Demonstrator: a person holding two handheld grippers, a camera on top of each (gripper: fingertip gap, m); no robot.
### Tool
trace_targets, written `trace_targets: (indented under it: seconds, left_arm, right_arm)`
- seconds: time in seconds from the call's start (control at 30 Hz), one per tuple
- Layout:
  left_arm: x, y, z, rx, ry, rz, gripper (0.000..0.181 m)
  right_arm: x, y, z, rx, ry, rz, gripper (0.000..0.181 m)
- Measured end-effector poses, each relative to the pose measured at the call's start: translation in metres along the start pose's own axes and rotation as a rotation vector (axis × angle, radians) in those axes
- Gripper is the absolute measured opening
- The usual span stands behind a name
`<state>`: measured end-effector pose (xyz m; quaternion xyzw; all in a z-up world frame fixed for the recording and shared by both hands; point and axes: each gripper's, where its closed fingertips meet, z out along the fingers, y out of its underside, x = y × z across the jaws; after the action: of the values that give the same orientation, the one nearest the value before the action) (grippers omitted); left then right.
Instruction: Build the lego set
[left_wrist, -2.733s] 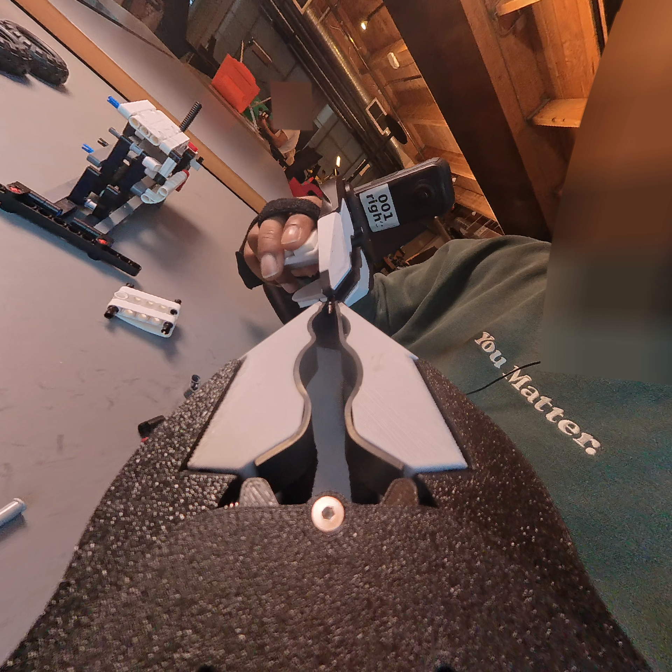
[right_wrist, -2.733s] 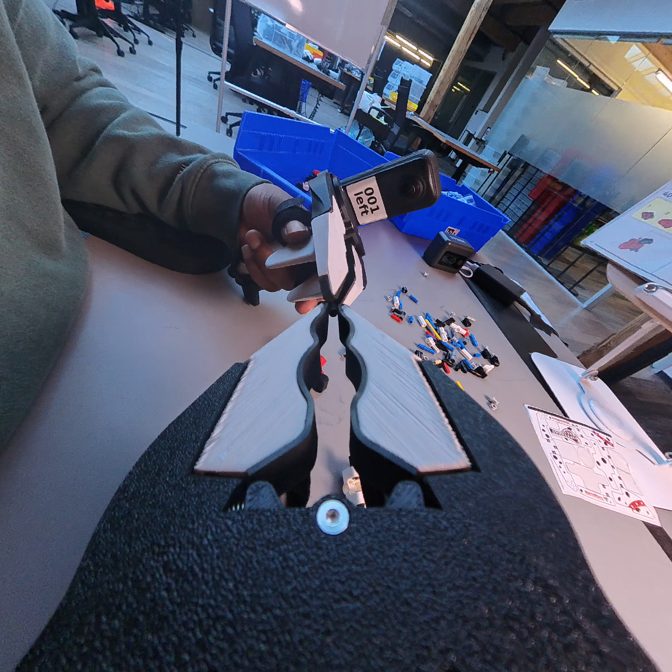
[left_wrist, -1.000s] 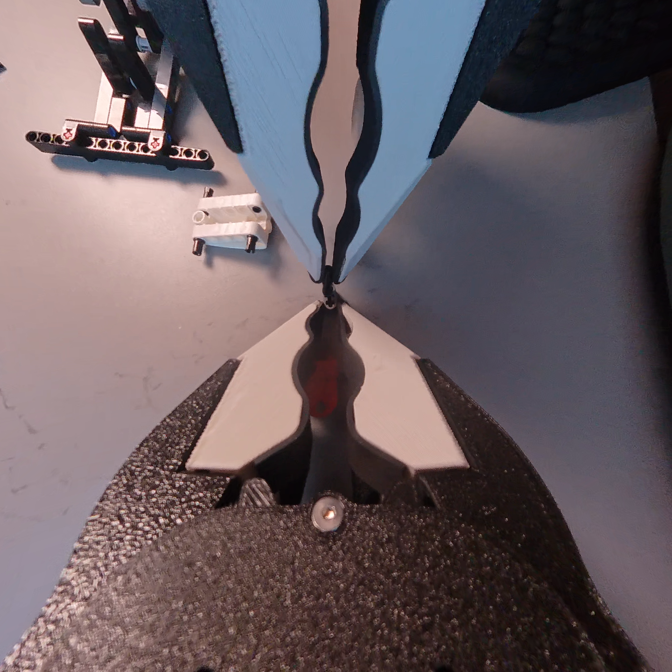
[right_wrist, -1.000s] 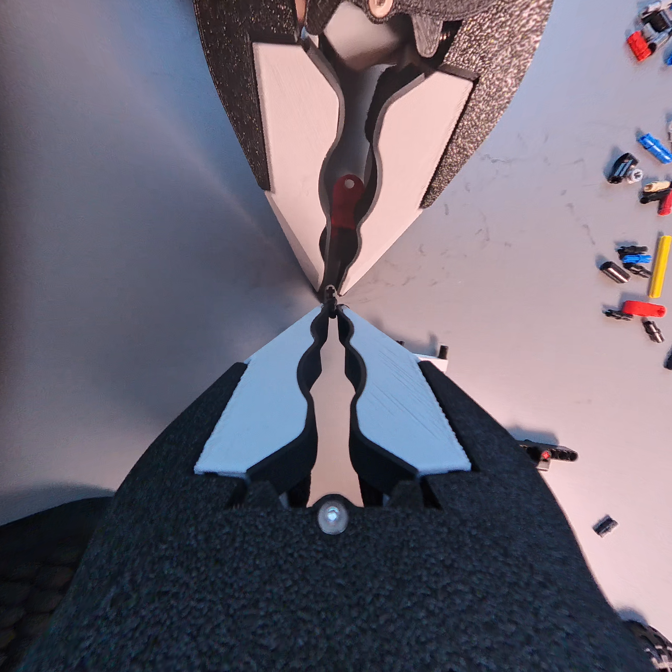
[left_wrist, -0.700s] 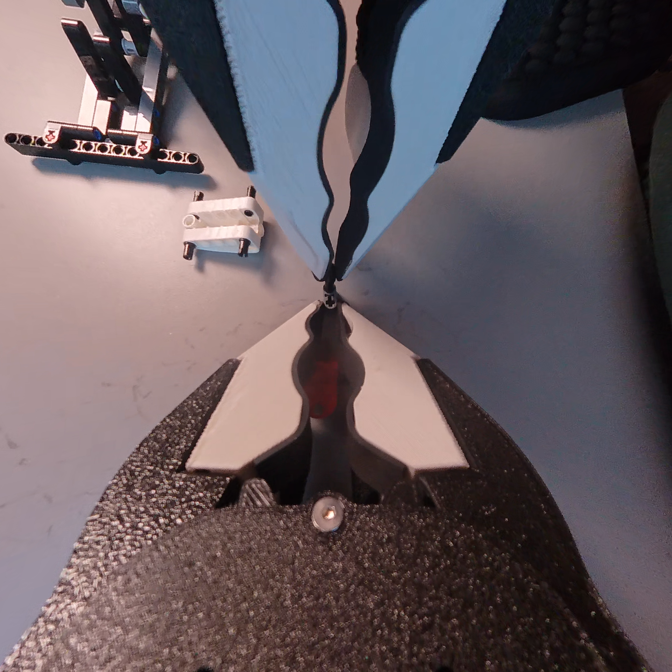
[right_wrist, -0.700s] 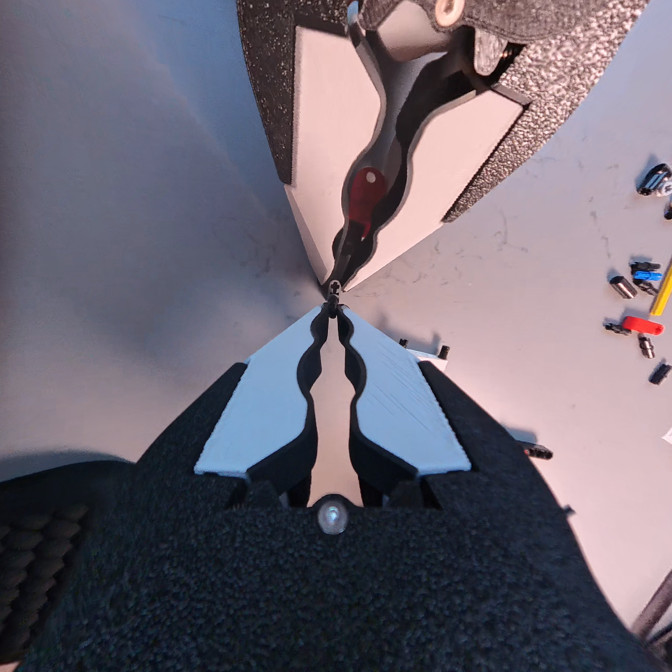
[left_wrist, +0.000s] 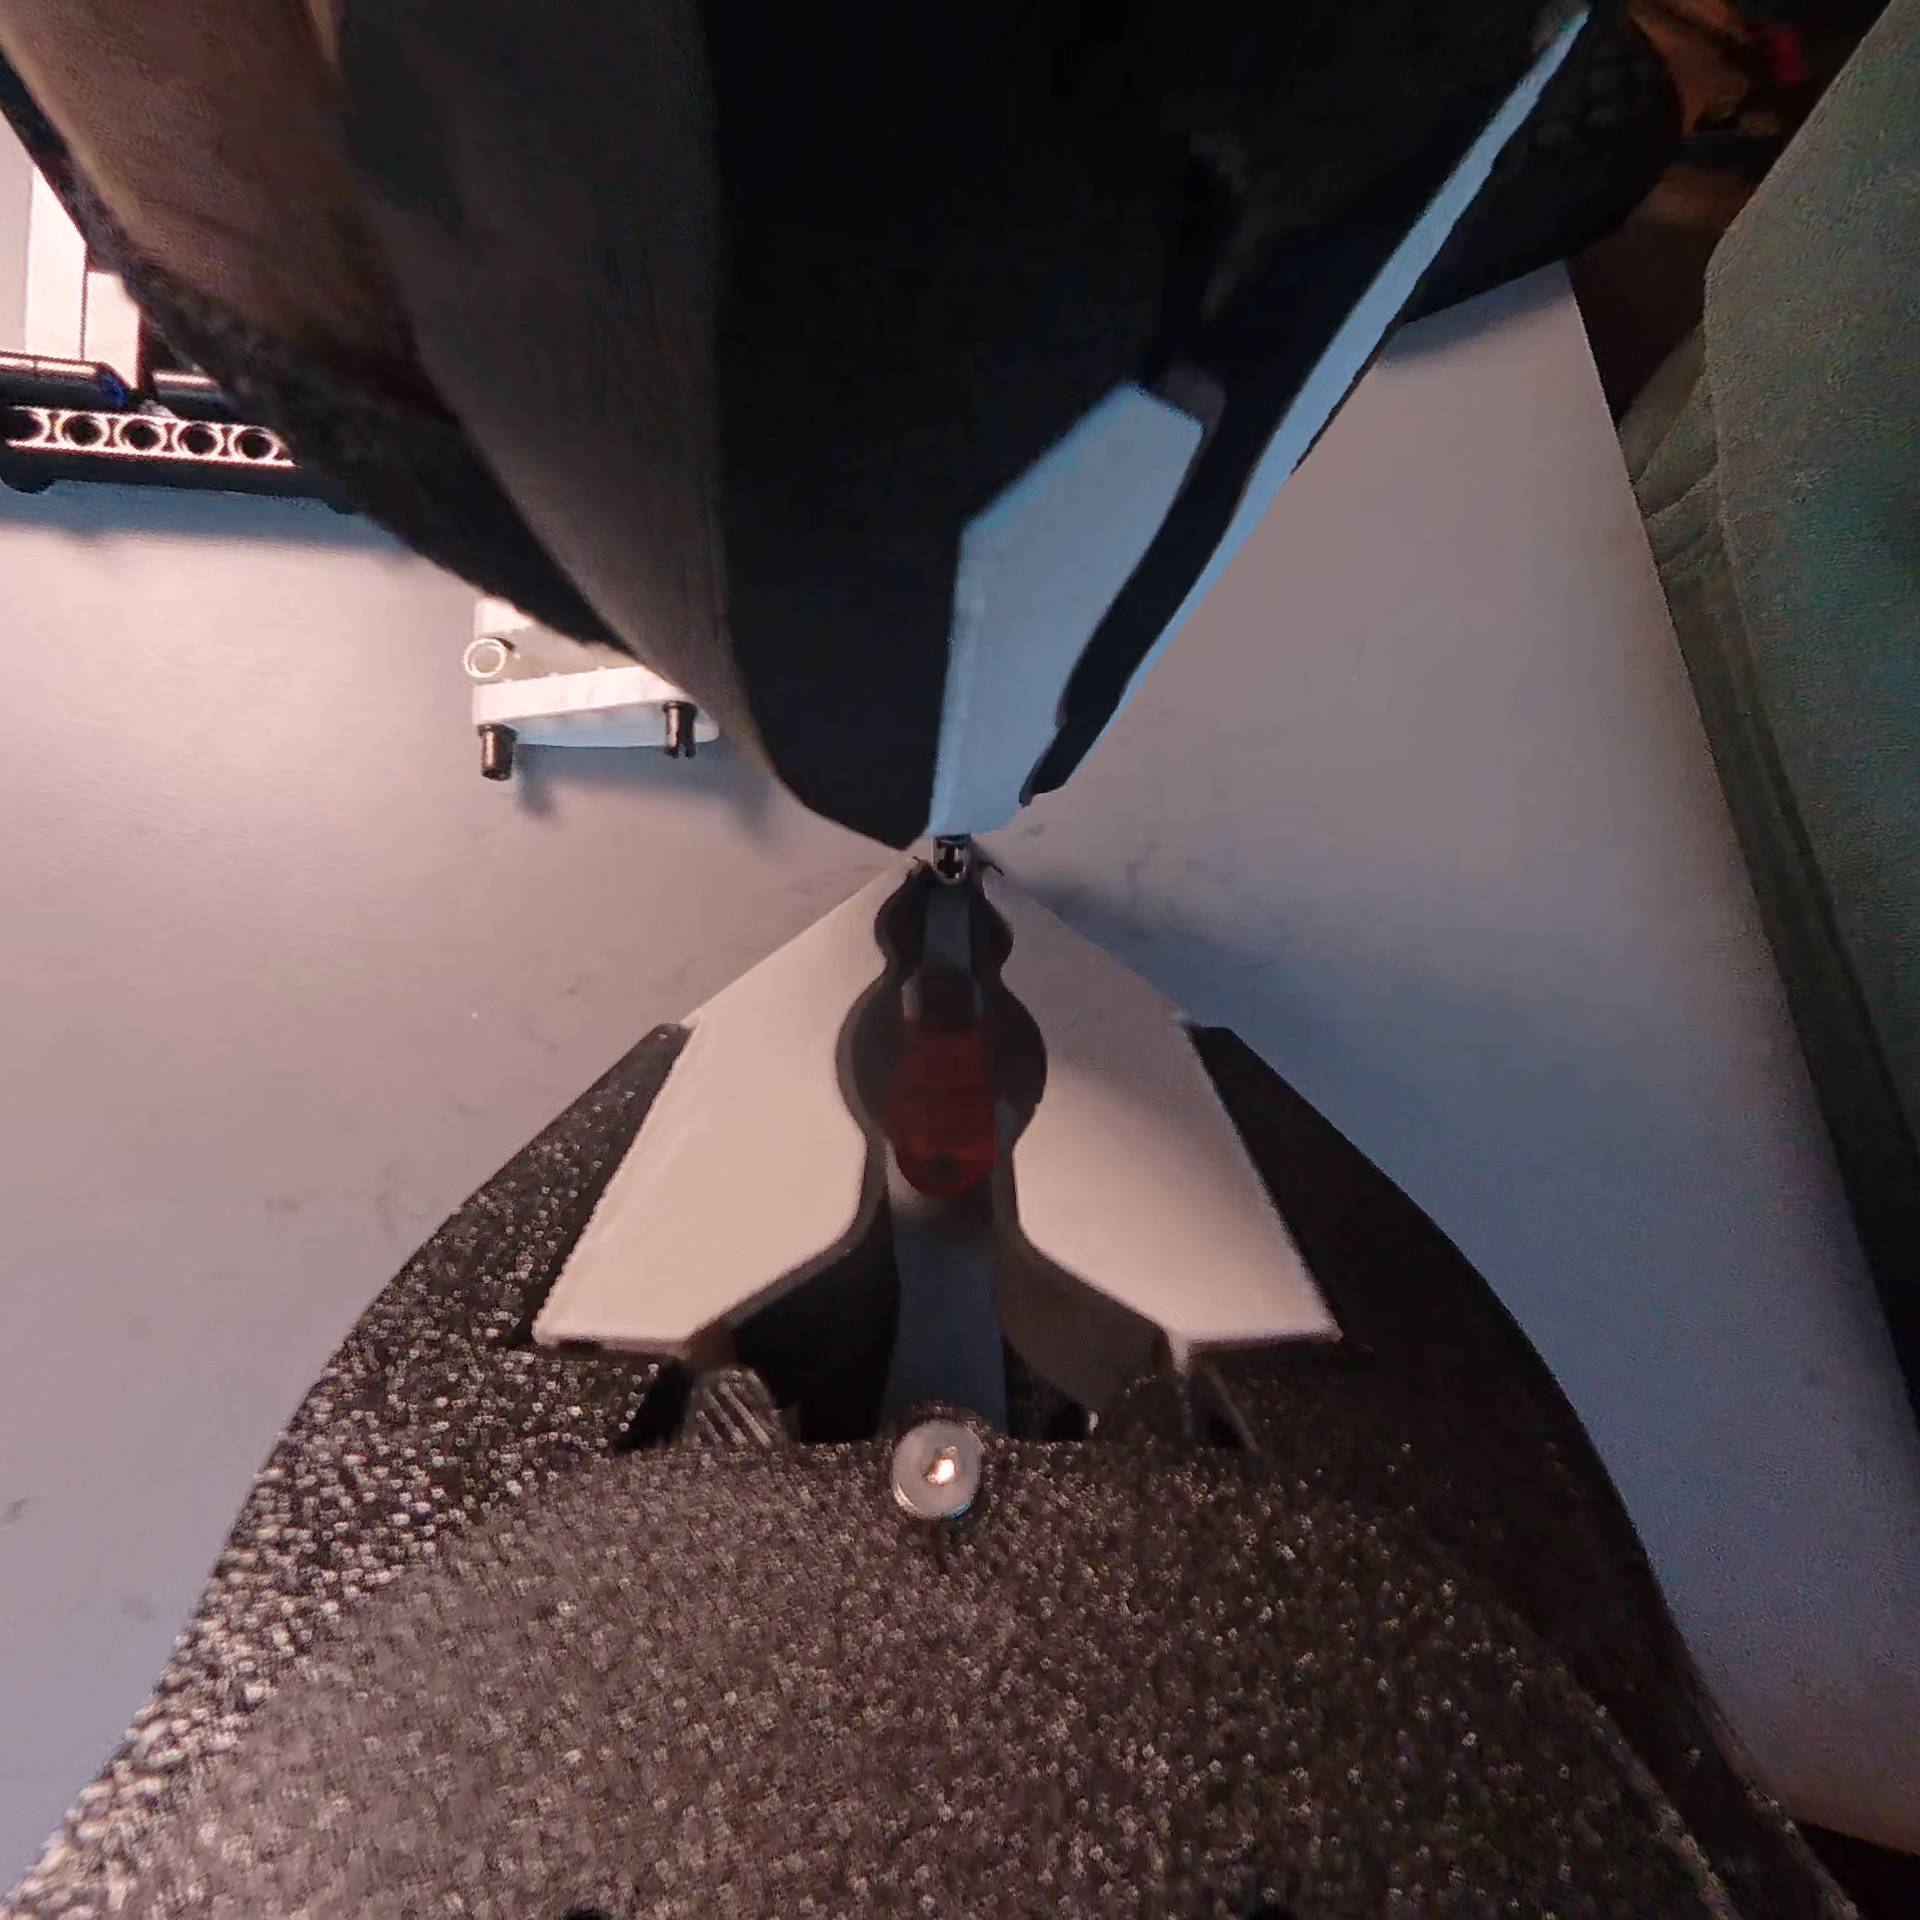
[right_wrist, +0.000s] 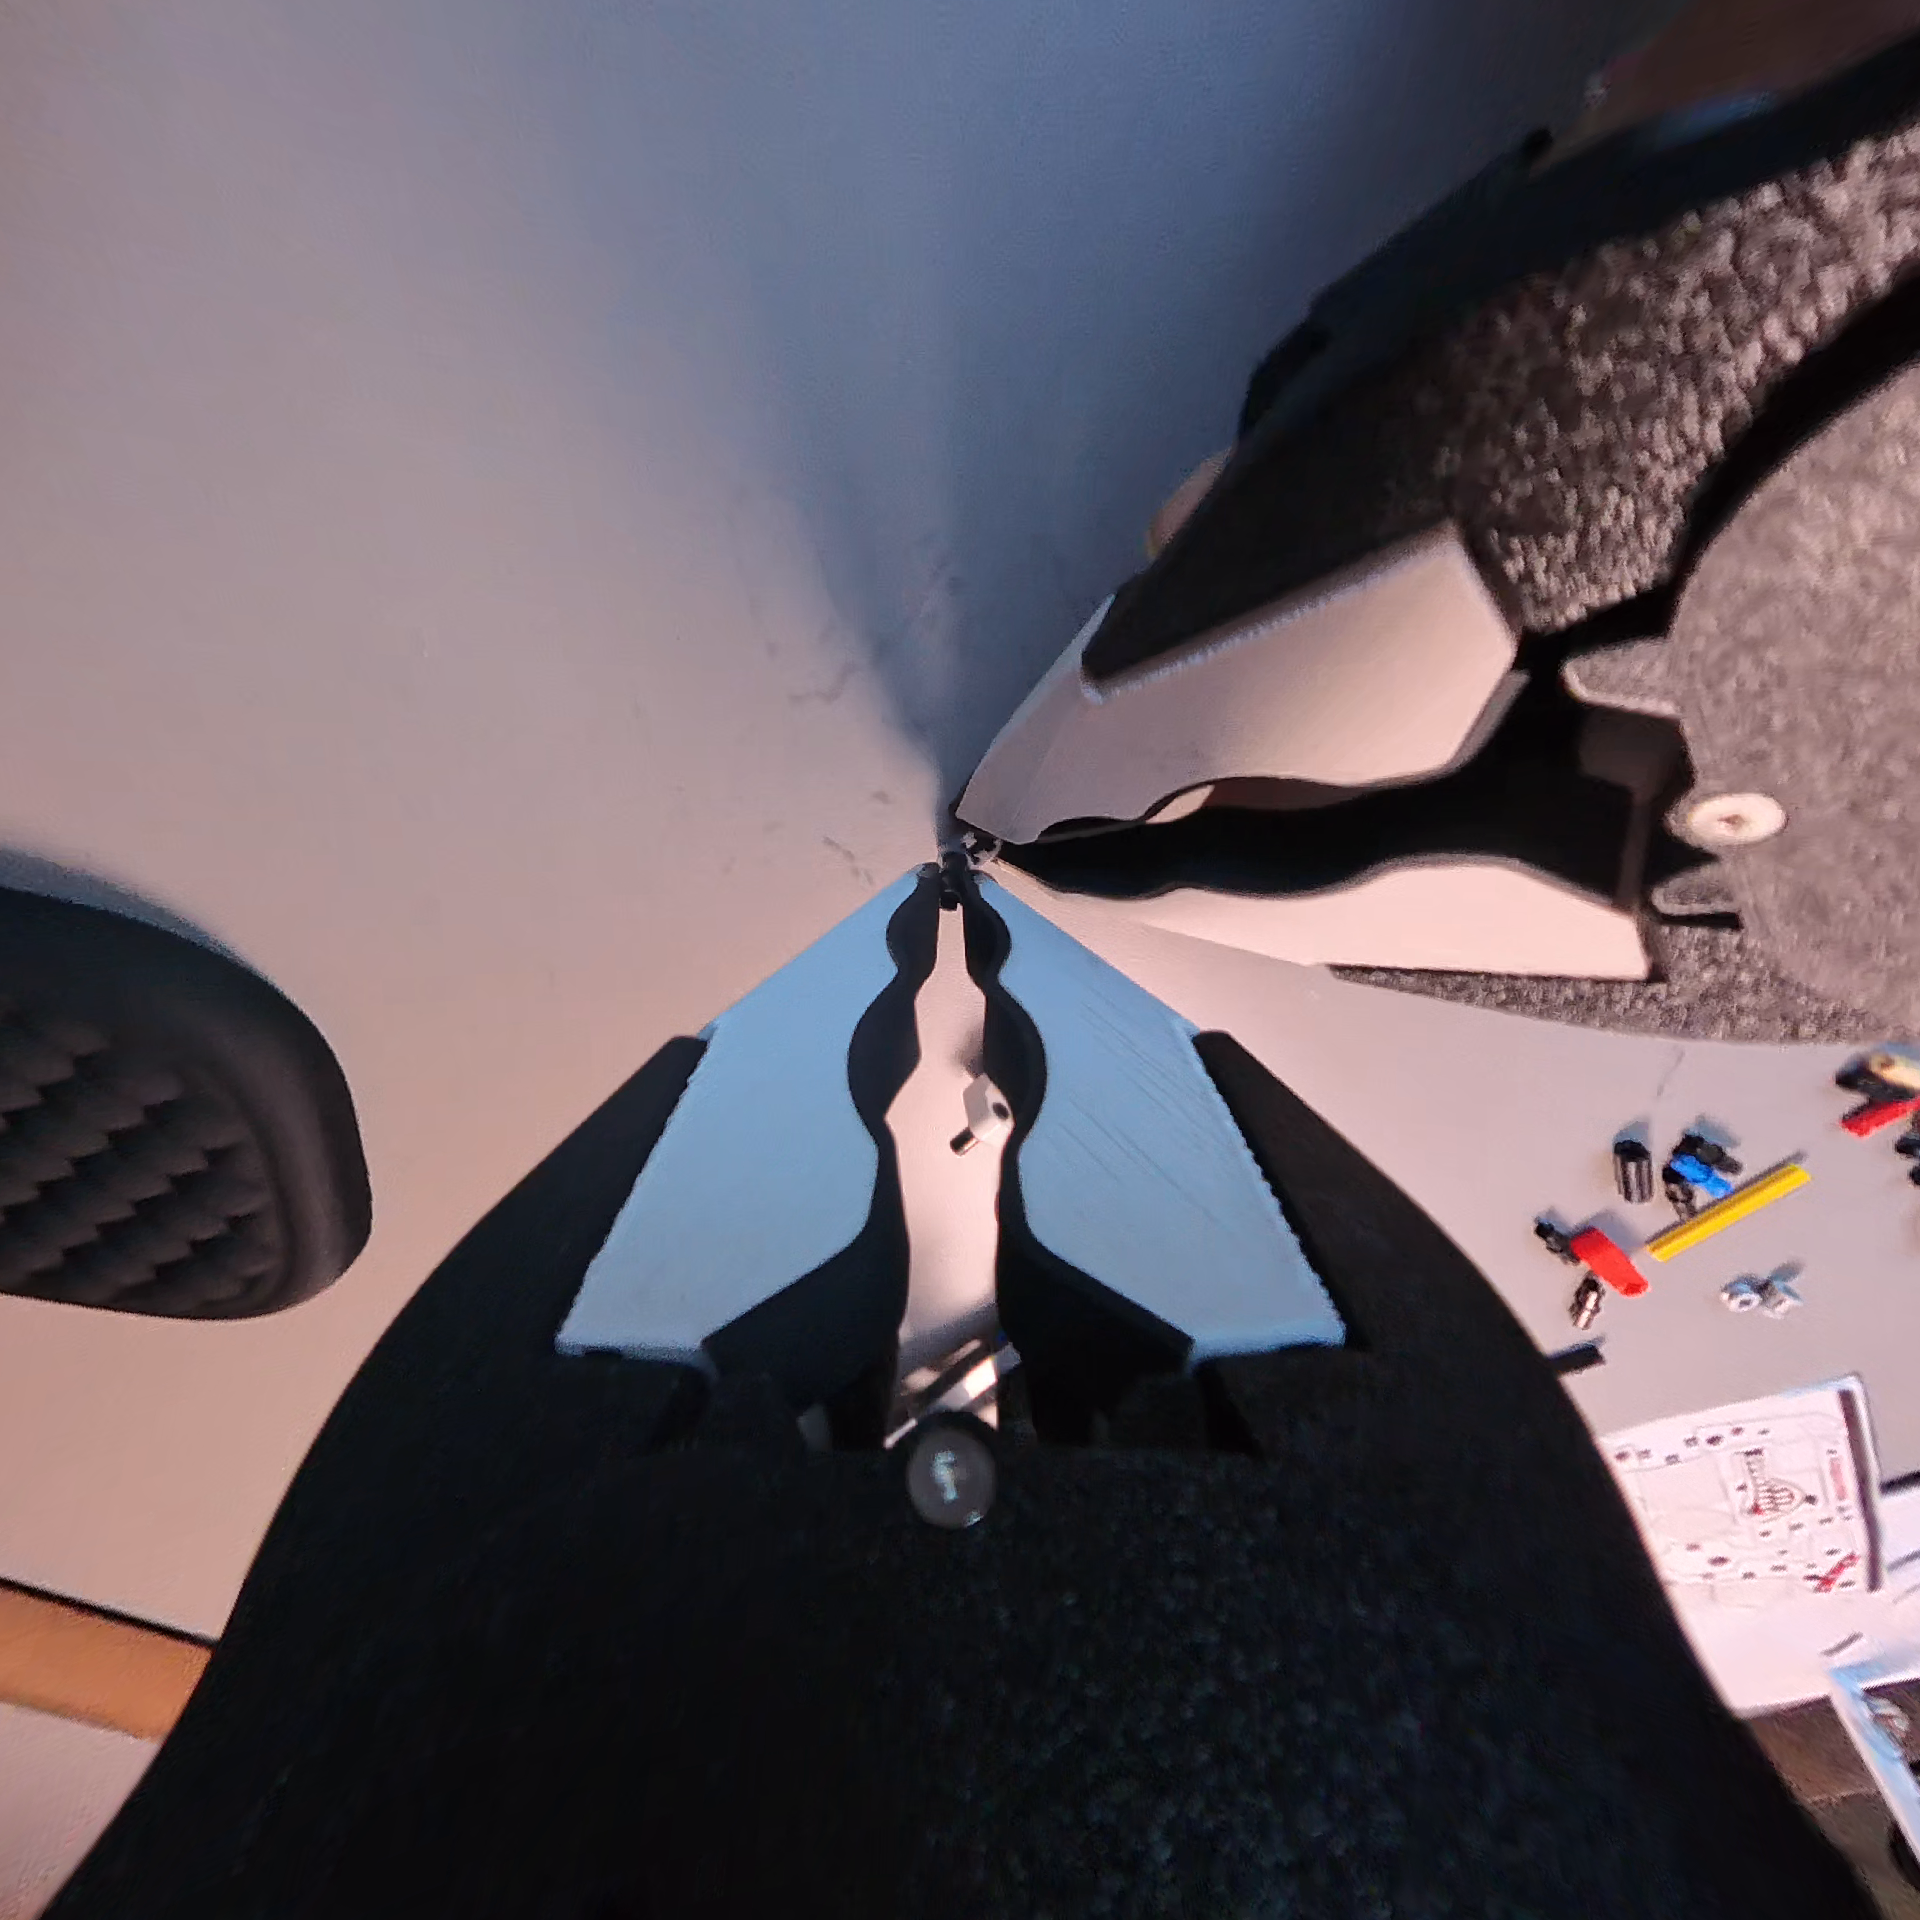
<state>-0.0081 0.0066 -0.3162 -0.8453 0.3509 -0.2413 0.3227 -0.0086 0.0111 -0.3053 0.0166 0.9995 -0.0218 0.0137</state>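
My left gripper (left_wrist: 951, 868) is shut on a thin black axle (left_wrist: 948, 914) that carries a red connector (left_wrist: 940, 1112) between the fingers. My right gripper (right_wrist: 951, 883) is shut on a small black part (right_wrist: 951, 871) at its tips. The two grippers meet tip to tip just above the grey table, with the black part against the axle's end. In the left wrist view the right gripper (left_wrist: 961, 821) comes in from above, seen side-on. In the right wrist view the left gripper (right_wrist: 982, 831) comes in from the upper right. The red connector is hidden there.
A white beam with black pins (left_wrist: 582, 707) lies left of the tips, and the black-beamed chassis (left_wrist: 145, 447) lies farther left. Loose small parts, with a yellow axle (right_wrist: 1725, 1210) and a red piece (right_wrist: 1605, 1257), lie right, by an instruction sheet (right_wrist: 1745, 1496). A black tyre (right_wrist: 156, 1112) sits left. Only a small space, under 4 cm, lies between the two pairs of fingers.
The grippers came down from mid-air to just above the table, tips still together. Over the last second the right gripper has swung round the contact point and now meets the left at an angle.
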Motion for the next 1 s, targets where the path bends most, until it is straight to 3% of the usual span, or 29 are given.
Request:
trace_targets:
  seconds: [0.03, 1.0]
  left_arm:
    - [-0.0002, -0.0001, 0.0, -0.001, 0.009, -0.002, 0.007]
    - [-0.0011, -0.0013, 0.0, -0.002, 0.092, -0.102, 0.006]
  right_arm:
    - [0.0, 0.0, 0.0001, -0.01, -0.01, -0.014, 0.003]
    - [-0.0023, 0.0018, 0.0035, -0.045, 0.025, -0.013, 0.003]
